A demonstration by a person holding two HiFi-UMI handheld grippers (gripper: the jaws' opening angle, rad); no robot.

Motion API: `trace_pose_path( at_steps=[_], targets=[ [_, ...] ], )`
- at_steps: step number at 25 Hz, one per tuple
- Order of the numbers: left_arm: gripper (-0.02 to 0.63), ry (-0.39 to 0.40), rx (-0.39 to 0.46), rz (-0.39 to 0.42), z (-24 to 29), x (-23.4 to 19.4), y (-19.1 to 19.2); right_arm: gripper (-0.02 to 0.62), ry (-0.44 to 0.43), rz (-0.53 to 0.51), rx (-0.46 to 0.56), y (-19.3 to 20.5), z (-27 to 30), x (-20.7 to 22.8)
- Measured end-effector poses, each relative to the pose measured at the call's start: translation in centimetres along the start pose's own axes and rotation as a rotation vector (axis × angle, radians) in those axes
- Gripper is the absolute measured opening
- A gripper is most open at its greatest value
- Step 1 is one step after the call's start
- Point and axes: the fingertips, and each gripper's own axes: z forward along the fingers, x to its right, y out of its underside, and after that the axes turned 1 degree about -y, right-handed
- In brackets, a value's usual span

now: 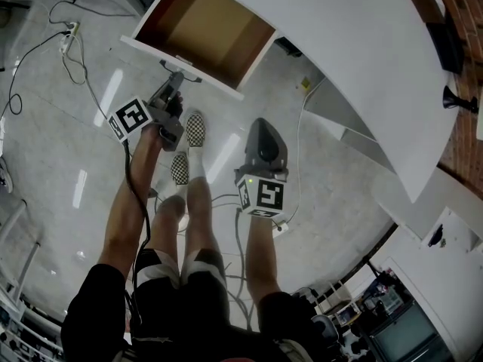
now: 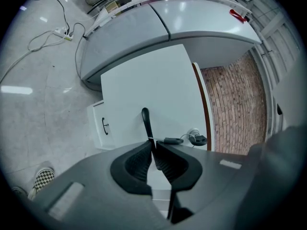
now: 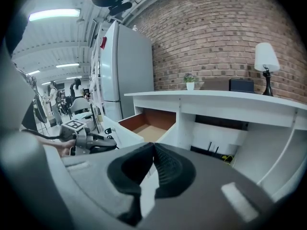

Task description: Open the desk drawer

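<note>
The drawer (image 1: 205,30) stands pulled out from the white worktop (image 1: 362,59); the left tongs (image 1: 176,83) pinch its dark handle (image 2: 145,120); the right tongs (image 3: 153,146), pressed together and empty, hang before the worktop.

Floor (image 1: 60,202): pale grey, glossy, streaked with reflected light.
Cables (image 1: 70,65): thin leads looping across the floor to a power strip (image 1: 72,30).
Wall (image 3: 206,37): red brick.
Light (image 3: 53,15): long ceiling tubes, lit.
Refrigerator (image 3: 127,71): tall, grey, beside the brick wall.
Lamp (image 3: 266,61): white shade on a dark stand, in front of the brick.
Plant (image 3: 190,80): small, in a white pot.
</note>
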Motion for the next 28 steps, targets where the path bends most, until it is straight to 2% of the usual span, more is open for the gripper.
trace_pose_path(
  at_steps=[6, 28],
  targets=[
    [0.038, -0.005, -0.004, 0.009, -3.0, -1.1, 0.9, 0.005, -0.004, -0.016, 0.009, 0.1, -1.6, -1.6],
    [0.043, -0.024, 0.025, 0.026, -5.3, -1.7, 0.5, 0.005, -0.016, -0.014, 0.012, 0.4, -3.4, -2.4]
  ],
)
